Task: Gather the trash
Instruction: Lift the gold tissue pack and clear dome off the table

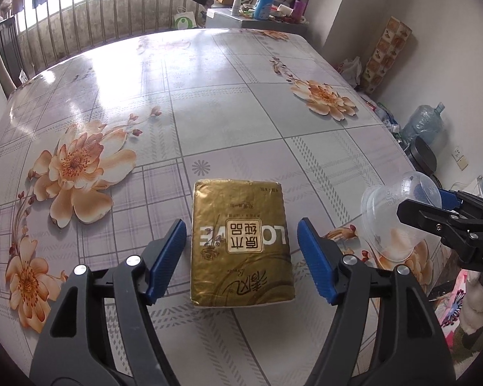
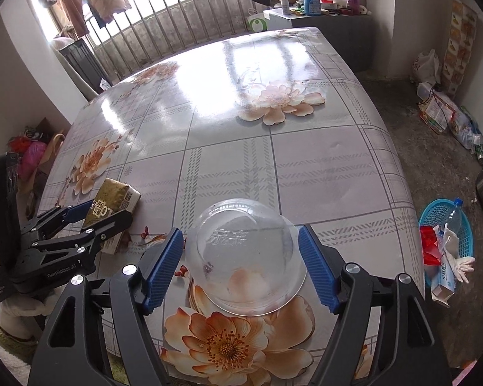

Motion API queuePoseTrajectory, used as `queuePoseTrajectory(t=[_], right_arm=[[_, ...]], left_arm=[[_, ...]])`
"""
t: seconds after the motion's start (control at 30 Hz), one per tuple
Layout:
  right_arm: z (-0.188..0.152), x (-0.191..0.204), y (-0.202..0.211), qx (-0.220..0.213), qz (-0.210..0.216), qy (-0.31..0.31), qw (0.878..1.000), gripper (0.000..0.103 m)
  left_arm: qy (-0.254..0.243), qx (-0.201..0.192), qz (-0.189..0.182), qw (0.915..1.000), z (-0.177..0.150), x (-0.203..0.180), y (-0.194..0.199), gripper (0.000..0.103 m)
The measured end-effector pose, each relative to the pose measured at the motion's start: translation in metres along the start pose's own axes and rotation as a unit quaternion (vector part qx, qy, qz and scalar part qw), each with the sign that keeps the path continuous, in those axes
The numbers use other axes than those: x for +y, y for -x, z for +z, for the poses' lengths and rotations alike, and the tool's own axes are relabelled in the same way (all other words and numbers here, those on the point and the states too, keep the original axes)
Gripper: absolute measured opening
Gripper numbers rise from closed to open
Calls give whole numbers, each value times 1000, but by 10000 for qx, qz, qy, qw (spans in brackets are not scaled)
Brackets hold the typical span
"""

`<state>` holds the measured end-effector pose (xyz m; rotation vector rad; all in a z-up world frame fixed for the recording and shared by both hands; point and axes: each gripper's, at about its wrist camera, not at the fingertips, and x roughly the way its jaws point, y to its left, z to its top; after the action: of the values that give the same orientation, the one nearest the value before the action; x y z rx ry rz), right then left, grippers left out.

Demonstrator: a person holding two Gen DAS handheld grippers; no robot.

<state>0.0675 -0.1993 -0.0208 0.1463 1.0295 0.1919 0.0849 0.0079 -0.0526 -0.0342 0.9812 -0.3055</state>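
Gold tissue pack [image 1: 241,244] flat on table [image 1: 209,96], straddled by open left hand-held gripper [image 1: 241,257]; clear plastic bowl [image 2: 244,257] upturned between open right hand-held gripper [image 2: 241,267] pads. Likely pre-grasp: close, lift, carry to blue basket [image 2: 467,234].

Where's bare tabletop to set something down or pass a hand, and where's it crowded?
Free: the whole far half of the table, from beyond the gold tissue pack and the clear plastic bowl to the window-side edge. Crowded: the near edge, where the left gripper straddles the pack and the right gripper straddles the upside-down bowl.
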Motion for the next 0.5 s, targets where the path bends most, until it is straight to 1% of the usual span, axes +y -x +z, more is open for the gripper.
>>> queuePoseTrajectory(t=[0.03,0.17,0.5], right_arm=[[-1,0,-2,22,-50,1,10000,72],[-2,0,-7,99,-58,-13,9999,72],[-1,-1,-13,179,-61,-104,9998,72]], left_arm=[[-25,-10,38,10000,0,-1,0,67],[-105,-48,195,9997,0,0,-1,60],[-135,-57,219,9997,0,0,-2,52]])
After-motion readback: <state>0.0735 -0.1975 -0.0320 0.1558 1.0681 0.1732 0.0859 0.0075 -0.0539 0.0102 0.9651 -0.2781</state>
